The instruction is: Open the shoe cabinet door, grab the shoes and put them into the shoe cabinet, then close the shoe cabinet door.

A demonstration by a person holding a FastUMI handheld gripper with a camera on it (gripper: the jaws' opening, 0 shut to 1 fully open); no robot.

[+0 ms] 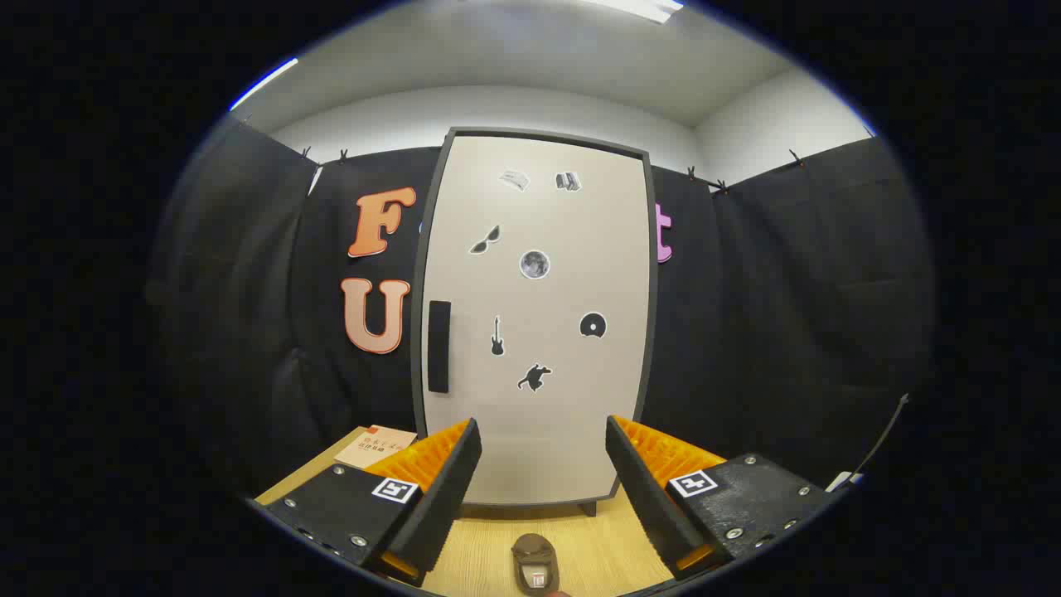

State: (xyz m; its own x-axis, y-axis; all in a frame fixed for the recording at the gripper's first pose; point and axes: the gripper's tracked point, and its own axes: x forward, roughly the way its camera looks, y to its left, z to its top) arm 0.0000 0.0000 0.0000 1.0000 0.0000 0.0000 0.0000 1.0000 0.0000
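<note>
The shoe cabinet [539, 315] stands upright straight ahead of me, its pale door shut and dotted with several small stickers. A dark vertical handle [438, 347] sits on the door's left side. A small brown shoe [535, 565] lies on the wooden floor between my fingers, close below me and in front of the cabinet. My gripper [542, 474] is open, its fingers spread wide apart with nothing held; the cabinet's lower edge shows through the gap.
A small card [375, 446] lies on the floor to the left of the cabinet, beyond the left finger. Black cloth walls close in both sides and the back. A thin cable [883, 439] hangs at the right.
</note>
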